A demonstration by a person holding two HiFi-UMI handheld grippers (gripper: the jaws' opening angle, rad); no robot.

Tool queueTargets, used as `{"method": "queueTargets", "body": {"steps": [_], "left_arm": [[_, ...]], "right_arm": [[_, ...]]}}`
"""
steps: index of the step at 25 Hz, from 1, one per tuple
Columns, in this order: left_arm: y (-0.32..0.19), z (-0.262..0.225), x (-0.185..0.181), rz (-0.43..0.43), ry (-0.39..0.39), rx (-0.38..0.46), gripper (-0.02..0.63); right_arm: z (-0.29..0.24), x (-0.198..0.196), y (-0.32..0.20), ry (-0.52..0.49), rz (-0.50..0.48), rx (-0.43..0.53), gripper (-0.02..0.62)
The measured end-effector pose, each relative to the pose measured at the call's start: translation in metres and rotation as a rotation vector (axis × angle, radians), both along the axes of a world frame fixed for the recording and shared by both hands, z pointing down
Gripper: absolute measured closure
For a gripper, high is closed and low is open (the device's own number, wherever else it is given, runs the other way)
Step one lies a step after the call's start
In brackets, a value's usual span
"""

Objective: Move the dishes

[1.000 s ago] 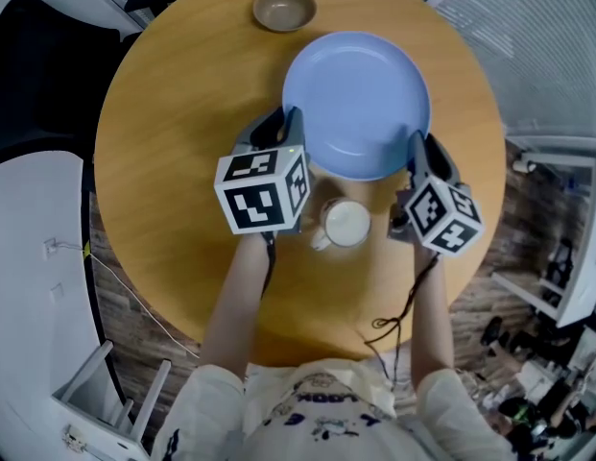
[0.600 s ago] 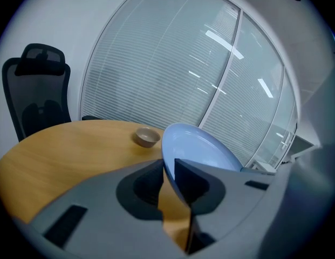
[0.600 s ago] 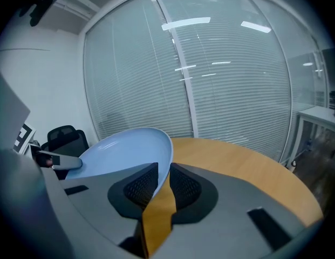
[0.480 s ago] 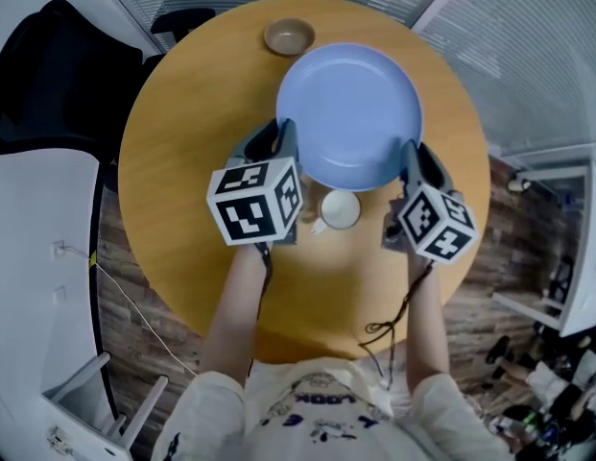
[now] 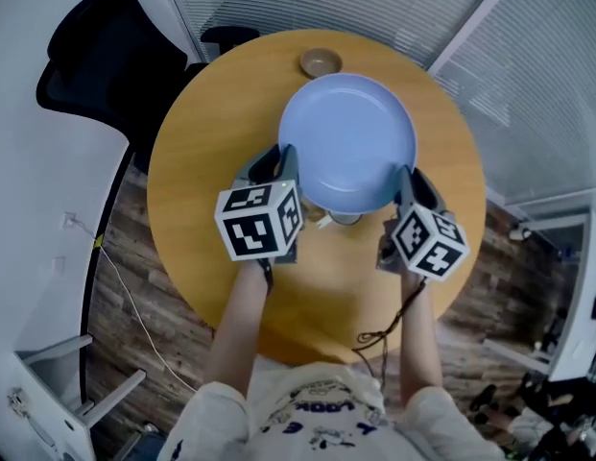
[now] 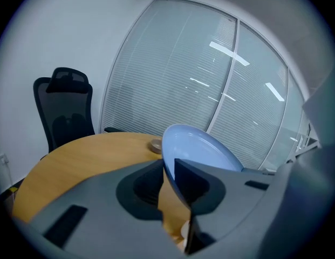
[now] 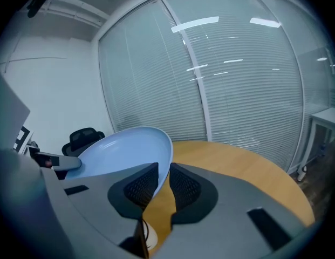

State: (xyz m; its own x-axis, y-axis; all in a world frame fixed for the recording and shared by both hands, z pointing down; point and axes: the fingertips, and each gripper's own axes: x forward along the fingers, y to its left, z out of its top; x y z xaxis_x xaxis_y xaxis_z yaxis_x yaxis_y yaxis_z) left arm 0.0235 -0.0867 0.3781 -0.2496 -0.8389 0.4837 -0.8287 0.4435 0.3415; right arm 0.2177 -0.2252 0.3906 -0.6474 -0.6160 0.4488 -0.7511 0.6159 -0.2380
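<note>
A large blue plate [image 5: 347,142] hangs in the air above the round wooden table [image 5: 206,152], held by its rim from both sides. My left gripper [image 5: 287,164] is shut on the plate's left edge, and my right gripper [image 5: 404,179] is shut on its right edge. In the left gripper view the plate [image 6: 205,150] stands on edge between the jaws of the left gripper [image 6: 168,169]. The right gripper view shows the plate [image 7: 121,150] pinched by the right gripper [image 7: 163,178]. A white cup [image 5: 345,219] sits on the table below, half hidden by the plate.
A small brown bowl [image 5: 321,62] stands at the table's far edge, and it shows as a bowl [image 6: 156,144] beyond the plate in the left gripper view. A black office chair [image 5: 91,60] stands to the far left. Window blinds line the far side.
Both grippers have risen with the blue plate, which now sits higher above the table. The table looks smaller, and the plate now covers part of the white cup.
</note>
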Motion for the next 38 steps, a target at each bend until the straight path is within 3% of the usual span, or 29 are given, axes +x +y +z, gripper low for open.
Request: {"method": "queueTargets", "body": {"steps": [8, 16, 38], "left_arm": [[0.062, -0.008, -0.019, -0.103, 0.002, -0.004, 0.541], [0.091, -0.003, -0.052, -0.122, 0.011, 0.0, 0.541], [0.058, 0.057, -0.221, 0.145, 0.06, -0.07, 0.541]], "right_arm": [[-0.006, -0.034, 0.044, -0.005, -0.092, -0.018, 0.531], [-0.004, -0.07, 0.069, 0.001, -0.113, -0.019, 0.531], [0.043, -0.204, 0.087, 0.036, 0.16, -0.043, 0.532]]}}
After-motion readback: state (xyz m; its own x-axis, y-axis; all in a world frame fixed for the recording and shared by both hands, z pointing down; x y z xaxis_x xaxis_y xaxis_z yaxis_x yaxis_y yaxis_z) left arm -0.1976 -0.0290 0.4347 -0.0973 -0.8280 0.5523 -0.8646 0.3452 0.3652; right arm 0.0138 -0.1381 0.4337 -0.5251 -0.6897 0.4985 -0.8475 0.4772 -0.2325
